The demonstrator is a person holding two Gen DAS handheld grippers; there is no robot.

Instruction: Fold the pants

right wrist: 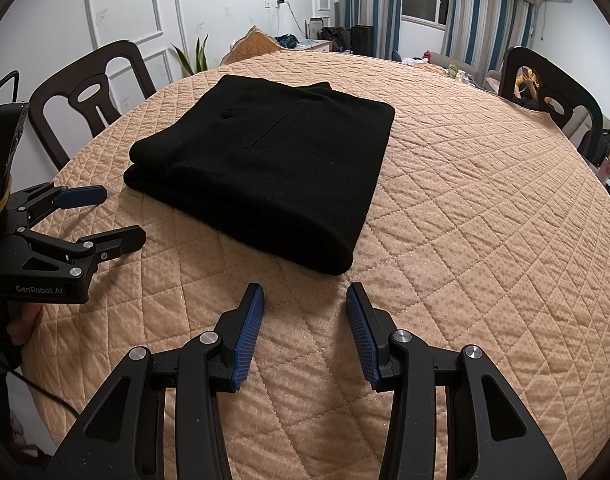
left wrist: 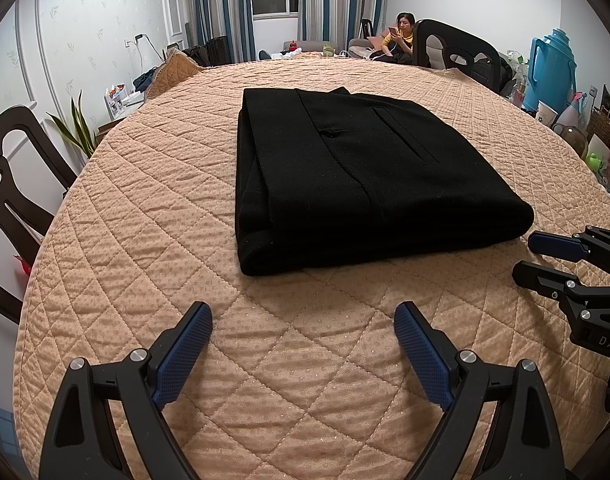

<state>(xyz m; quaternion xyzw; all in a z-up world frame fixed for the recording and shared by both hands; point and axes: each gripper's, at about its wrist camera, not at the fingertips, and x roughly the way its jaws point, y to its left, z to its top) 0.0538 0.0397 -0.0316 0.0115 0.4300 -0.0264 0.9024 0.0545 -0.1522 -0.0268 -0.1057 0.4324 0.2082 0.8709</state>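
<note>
Nearest, the left gripper (left wrist: 303, 332) and right gripper (right wrist: 305, 312) both hover with jaws spread wide, holding nothing — just above the quilted tablecloth (left wrist: 145, 208). Beyond them at twelve o'clock lie the black pants (left wrist: 345, 176) (folded into a neat, flat rectangle), clear of both grippers.

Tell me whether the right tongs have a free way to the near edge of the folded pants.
Probably yes. The right tongs stand open just short of the black pants, with only bare quilted table cover between them. The left tongs sit off to the side, apart from that edge.
</note>
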